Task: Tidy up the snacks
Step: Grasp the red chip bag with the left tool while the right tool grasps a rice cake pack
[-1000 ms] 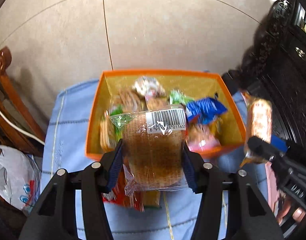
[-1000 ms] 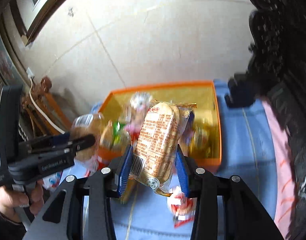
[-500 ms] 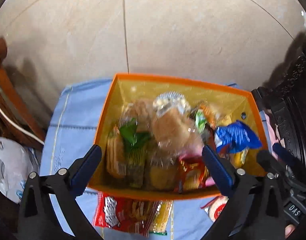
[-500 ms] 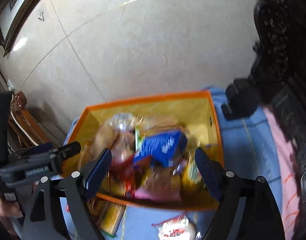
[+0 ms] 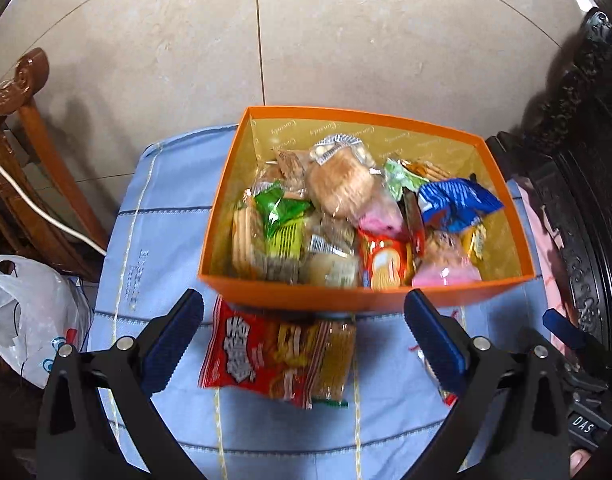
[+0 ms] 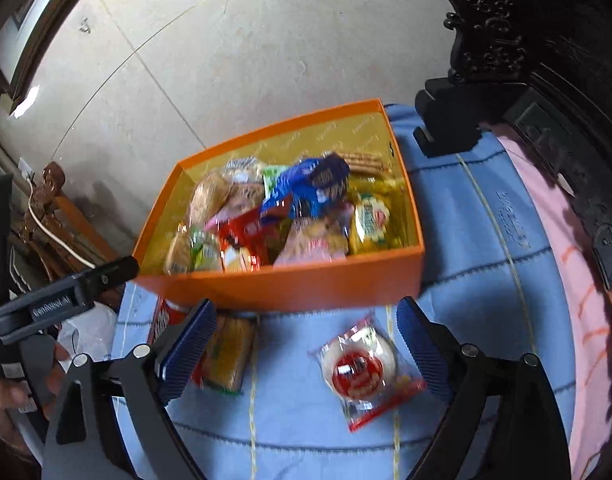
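An orange box (image 5: 386, 298) (image 6: 282, 286) with a yellow lining stands on the blue cloth, filled with several wrapped snacks. In front of it lies a red and yellow snack pack (image 5: 278, 356) (image 6: 226, 354), right between the spread jaws of my left gripper (image 5: 304, 346), which is open and holds nothing. A round cake in a clear red-printed wrapper (image 6: 360, 368) lies on the cloth between the jaws of my right gripper (image 6: 306, 344); those jaws are still opening and the pads do not touch it.
A blue cloth (image 5: 162, 216) covers the table. Dark carved furniture (image 6: 546, 60) stands at the right, a wooden chair (image 5: 22, 120) and a white plastic bag (image 5: 30, 312) at the left. Beige floor tiles lie beyond. A hand (image 6: 2, 392) holds the left gripper's handle.
Both grippers held wrapped cakes over the box a second ago; both let go, the cakes now lie in the box, and the grippers have drawn back and down toward the packs on the cloth.
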A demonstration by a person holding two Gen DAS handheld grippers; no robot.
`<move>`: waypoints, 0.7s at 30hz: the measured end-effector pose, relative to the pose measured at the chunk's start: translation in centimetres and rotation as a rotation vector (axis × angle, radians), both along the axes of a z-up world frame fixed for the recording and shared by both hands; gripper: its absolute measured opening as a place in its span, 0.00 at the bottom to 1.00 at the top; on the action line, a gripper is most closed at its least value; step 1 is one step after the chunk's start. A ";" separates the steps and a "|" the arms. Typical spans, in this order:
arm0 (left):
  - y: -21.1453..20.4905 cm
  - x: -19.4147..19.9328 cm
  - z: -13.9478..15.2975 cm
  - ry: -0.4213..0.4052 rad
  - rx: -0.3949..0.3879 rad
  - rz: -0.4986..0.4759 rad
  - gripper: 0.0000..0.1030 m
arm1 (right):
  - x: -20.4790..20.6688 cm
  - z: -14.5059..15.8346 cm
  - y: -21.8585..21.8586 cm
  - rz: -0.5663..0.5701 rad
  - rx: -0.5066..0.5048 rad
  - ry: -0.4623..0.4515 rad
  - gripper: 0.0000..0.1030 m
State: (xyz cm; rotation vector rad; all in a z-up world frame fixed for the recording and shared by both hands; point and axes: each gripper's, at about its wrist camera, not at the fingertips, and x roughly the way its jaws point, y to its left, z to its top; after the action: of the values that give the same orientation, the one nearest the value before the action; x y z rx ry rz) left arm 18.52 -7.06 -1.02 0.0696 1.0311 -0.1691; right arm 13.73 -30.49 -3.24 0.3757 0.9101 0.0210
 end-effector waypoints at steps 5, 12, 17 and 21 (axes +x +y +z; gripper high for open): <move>1.5 -2.3 -1.9 0.034 0.026 0.008 0.95 | -2.8 -1.4 -0.2 -0.003 -0.020 0.038 0.90; 5.0 -3.8 -7.3 0.121 0.055 0.100 0.95 | -5.9 -5.3 -0.7 -0.005 0.008 0.144 0.90; 5.8 -3.2 -10.0 0.175 0.080 0.118 0.95 | -6.2 -7.0 -0.5 -0.001 0.006 0.184 0.90; 5.4 -2.4 -11.1 0.202 0.069 0.107 0.95 | -5.5 -8.0 -0.3 0.009 0.007 0.197 0.90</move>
State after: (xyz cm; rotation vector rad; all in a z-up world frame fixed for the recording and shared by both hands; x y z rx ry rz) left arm 16.11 -1.61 -12.07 0.0606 1.2397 -0.0435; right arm 8.18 -30.76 -11.20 0.3848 1.1066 -0.0050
